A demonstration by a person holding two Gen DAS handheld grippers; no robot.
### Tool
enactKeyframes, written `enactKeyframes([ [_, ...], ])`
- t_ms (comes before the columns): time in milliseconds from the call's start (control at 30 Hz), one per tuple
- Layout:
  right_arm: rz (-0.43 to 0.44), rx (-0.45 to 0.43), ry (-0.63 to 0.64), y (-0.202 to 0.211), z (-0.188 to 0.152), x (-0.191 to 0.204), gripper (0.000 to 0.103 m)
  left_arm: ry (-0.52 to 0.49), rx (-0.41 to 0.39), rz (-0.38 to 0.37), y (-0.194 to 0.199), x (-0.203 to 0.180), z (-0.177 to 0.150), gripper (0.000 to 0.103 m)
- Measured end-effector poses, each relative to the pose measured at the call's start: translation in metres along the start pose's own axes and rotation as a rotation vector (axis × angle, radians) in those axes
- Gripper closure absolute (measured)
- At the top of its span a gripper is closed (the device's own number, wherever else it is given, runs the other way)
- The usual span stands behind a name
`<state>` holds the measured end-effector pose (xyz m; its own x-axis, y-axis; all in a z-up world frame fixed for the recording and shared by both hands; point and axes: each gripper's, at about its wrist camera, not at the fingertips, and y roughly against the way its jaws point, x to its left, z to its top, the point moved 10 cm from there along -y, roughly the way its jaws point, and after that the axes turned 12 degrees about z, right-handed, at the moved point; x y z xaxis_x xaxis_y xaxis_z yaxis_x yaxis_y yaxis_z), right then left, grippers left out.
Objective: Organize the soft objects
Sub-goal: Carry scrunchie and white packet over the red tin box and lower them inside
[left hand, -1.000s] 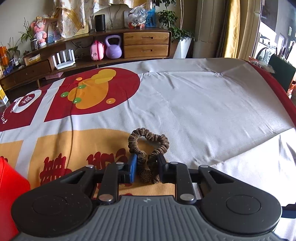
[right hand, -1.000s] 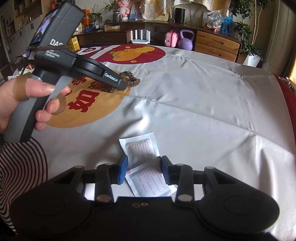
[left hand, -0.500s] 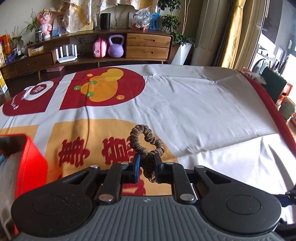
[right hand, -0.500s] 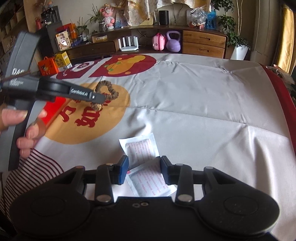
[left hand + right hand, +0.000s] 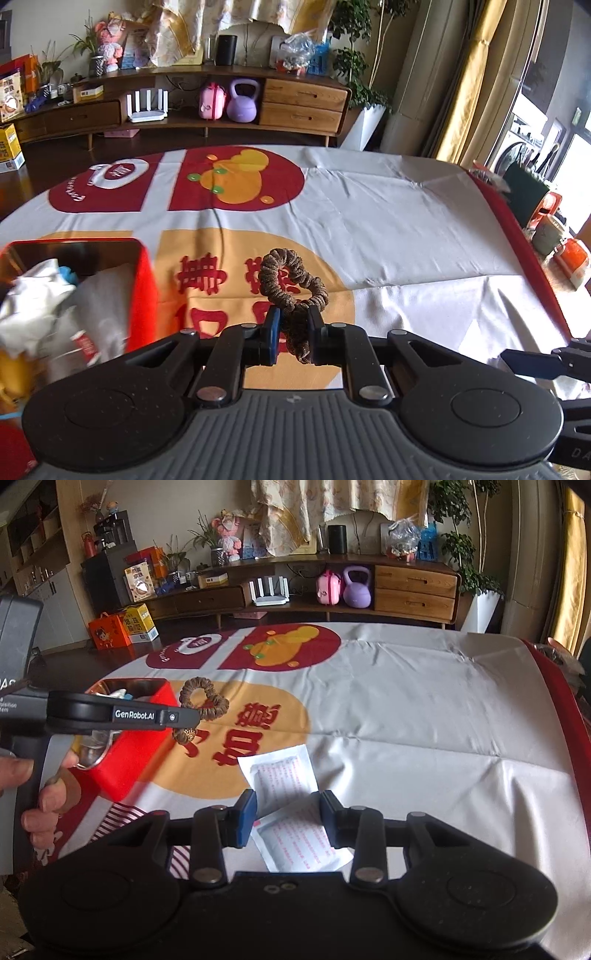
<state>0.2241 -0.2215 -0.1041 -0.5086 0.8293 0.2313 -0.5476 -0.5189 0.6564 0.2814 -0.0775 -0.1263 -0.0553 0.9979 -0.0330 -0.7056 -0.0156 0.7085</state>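
Left gripper (image 5: pixel 291 334): fingers were pinched on the brown scrunchie (image 5: pixel 291 284); they had just been closing on it; its loop was held up clear of the table (image 5: pixel 406 240).
Scrunchie, right view (image 5: pixel 201 701): seen just beside the red box (image 5: pixel 136 753); the lower end was partly hidden behind the left gripper's body.
Red box, left view (image 5: pixel 142 291): cut off at the frame's left edge; contents were blurred, white soft items and a blue bit only just made out.
Right gripper (image 5: pixel 288 818): fingers were spread partway; whether the white sachet (image 5: pixel 303 843) between them was pressed could not be told.
Second white sachet (image 5: pixel 282 775): overlapped by the first, lying ahead of it.
Person's hand (image 5: pixel 40 786): cut off at the left edge, wrapped on the left gripper's handle.
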Motion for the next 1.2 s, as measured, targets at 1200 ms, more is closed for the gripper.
enactKeyframes([
  [1200, 0.155, -0.002, 0.143, -0.045, 0.063, 0.178, 0.066, 0.138, -0.026, 0.081, 0.111, 0.164, -0.020, 0.088],
])
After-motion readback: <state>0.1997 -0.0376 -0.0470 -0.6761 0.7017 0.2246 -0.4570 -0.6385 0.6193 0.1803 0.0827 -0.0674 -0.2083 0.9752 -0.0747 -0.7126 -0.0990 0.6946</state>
